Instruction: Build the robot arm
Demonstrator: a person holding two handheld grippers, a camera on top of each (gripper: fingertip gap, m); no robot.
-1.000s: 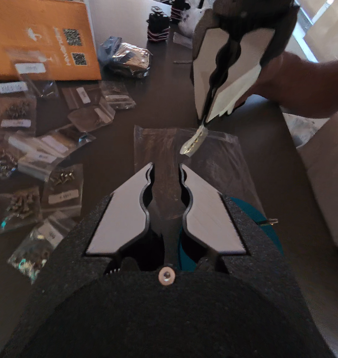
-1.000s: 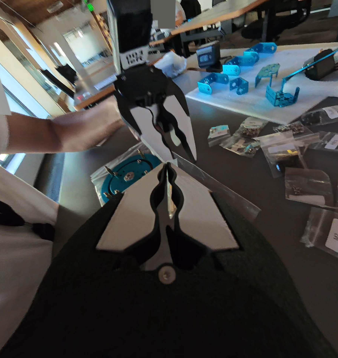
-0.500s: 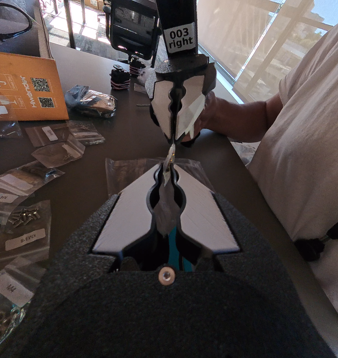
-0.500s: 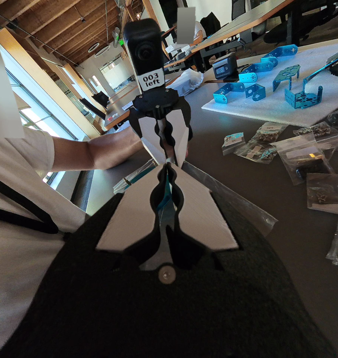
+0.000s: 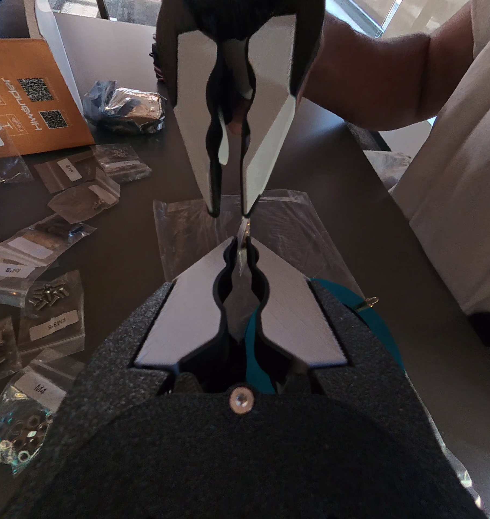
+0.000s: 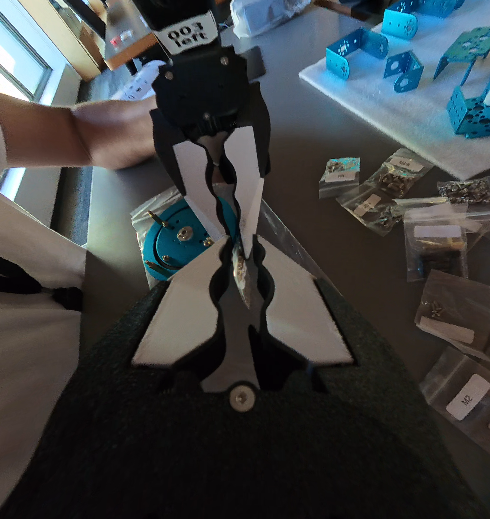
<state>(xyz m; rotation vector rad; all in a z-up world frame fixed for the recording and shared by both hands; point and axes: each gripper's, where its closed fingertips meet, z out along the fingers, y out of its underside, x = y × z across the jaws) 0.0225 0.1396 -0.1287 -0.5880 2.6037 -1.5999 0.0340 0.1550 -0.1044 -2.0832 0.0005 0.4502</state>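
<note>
My left gripper [image 5: 241, 240] is shut on a small clear bag of metal hardware [image 5: 242, 251] and holds it above the dark table. My right gripper [image 5: 229, 214] faces it tip to tip, with its jaws slightly apart just above the bag. In the right wrist view my right gripper [image 6: 241, 238] is open around the small bag [image 6: 242, 278], which the left gripper [image 6: 236, 243] pinches from the far side. Below them a larger clear bag [image 5: 283, 224] lies flat with a teal round plate [image 6: 176, 238] with brass standoffs.
Several small labelled bags of screws [image 5: 52, 309] lie left of the left gripper, with an orange box [image 5: 27, 98] and a foil pouch [image 5: 126, 109] behind. Blue metal brackets [image 6: 406, 56] sit on a white foam sheet [image 6: 350, 92]. More bags [image 6: 449, 309] lie nearby. A person's torso [image 5: 463, 196] is at the table edge. My two grippers' fingertips are within a few centimetres of each other. Between my right fingertips and the foil pouch [image 5: 126, 109] there is roughly 20 cm.
The left gripper closed on the small bag that the right gripper was holding. The right gripper has now opened and let go of it. Both grippers tilted down toward the table.
</note>
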